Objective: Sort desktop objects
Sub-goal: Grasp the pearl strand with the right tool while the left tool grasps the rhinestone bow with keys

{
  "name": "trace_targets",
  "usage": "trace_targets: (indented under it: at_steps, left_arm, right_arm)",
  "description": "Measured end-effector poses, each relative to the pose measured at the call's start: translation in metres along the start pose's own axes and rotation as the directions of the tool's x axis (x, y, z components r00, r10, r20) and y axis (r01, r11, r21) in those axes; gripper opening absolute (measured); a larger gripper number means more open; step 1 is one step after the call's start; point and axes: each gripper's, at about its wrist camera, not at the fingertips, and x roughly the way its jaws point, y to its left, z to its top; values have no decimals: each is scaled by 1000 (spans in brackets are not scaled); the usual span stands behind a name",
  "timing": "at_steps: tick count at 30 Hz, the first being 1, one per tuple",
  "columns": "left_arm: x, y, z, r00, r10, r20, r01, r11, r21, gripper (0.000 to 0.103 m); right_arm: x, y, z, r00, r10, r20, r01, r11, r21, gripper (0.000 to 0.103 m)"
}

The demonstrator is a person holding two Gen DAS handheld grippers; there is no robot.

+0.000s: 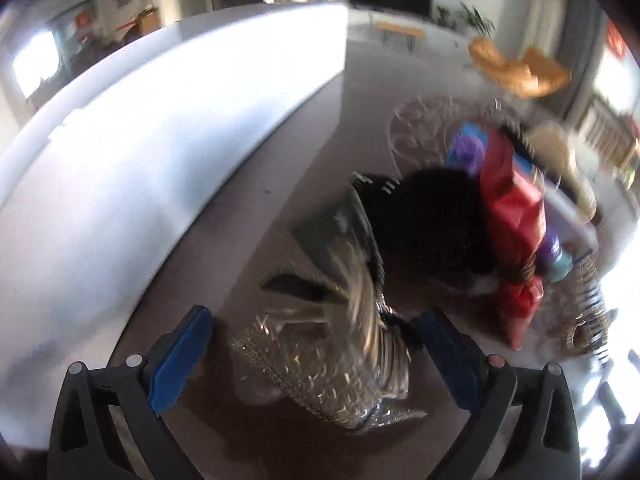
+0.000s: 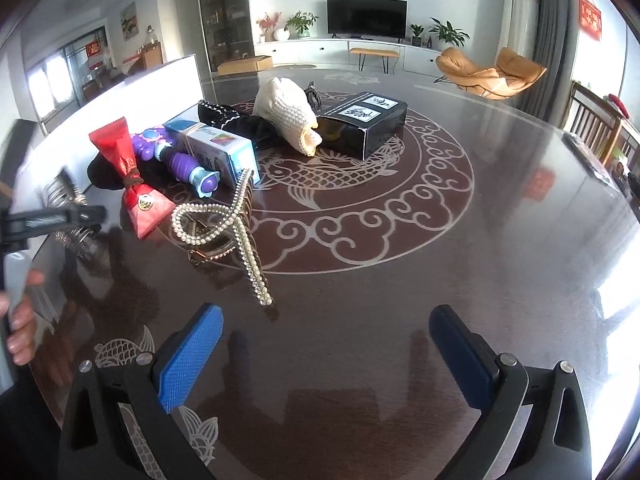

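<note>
The left wrist view is blurred by motion. My left gripper (image 1: 316,316) is open, and a glittery metal hair clip (image 1: 332,364) lies on the table between its blue pads, apart from both. Beyond it lie a black cloth (image 1: 428,220) and a red candy-shaped packet (image 1: 516,216). My right gripper (image 2: 328,312) is open above bare table, holding nothing. Ahead of it lies a pearl hair clip (image 2: 224,232). Behind that are the red packet (image 2: 136,184), a purple toy (image 2: 180,160), a blue-white box (image 2: 224,148), a cream knitted piece (image 2: 288,116) and a black box (image 2: 364,124).
The dark round table (image 2: 400,240) has a fish pattern and a glossy top. A white panel (image 2: 132,92) stands along its left side. A person's hand (image 2: 20,320) holds the left tool at the left edge. Wooden chairs (image 2: 596,120) stand at the right.
</note>
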Motion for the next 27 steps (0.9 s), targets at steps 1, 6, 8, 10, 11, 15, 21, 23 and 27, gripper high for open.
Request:
trace_targets:
  at_steps: [1, 6, 8, 10, 11, 15, 21, 23, 27]
  left_arm:
    - [2, -7, 1, 1000, -26, -6, 27, 999, 40, 103]
    - [-7, -13, -2, 992, -126, 8, 123, 980, 156, 74]
    - [-11, -3, 3, 965, -261, -22, 261, 954, 146, 63]
    - [-11, 7, 8, 933, -355, -52, 359, 925, 122, 63]
    - [-9, 10, 10, 924, -377, -59, 382, 918, 111, 63]
    - [-12, 9, 7, 932, -359, -42, 362, 928, 91, 64]
    - [-8, -13, -14, 994, -109, -13, 109, 968, 225, 103]
    - [-3, -8, -12, 991, -130, -24, 132, 973, 189, 103]
    - [-9, -3, -10, 991, -130, 12, 126, 974, 186, 71]
  right_arm:
    - [0, 0, 0, 1000, 1, 0, -1, 1000, 1, 103]
    - [1, -2, 0, 1000, 10, -3, -10, 1000, 1, 103]
    - [1, -2, 0, 1000, 17, -5, -17, 1000, -2, 103]
    - [2, -1, 0, 1000, 24, -13, -24, 1000, -8, 103]
    - [5, -1, 1, 999, 31, -29, -32, 999, -12, 103]
    - [10, 8, 6, 994, 83, -73, -88, 993, -73, 103]
    - [24, 29, 41, 978, 202, -60, -208, 971, -120, 103]
    - [35, 35, 54, 974, 218, -65, -225, 966, -126, 103]
    - [46, 37, 64, 975, 211, -69, -218, 969, -112, 46]
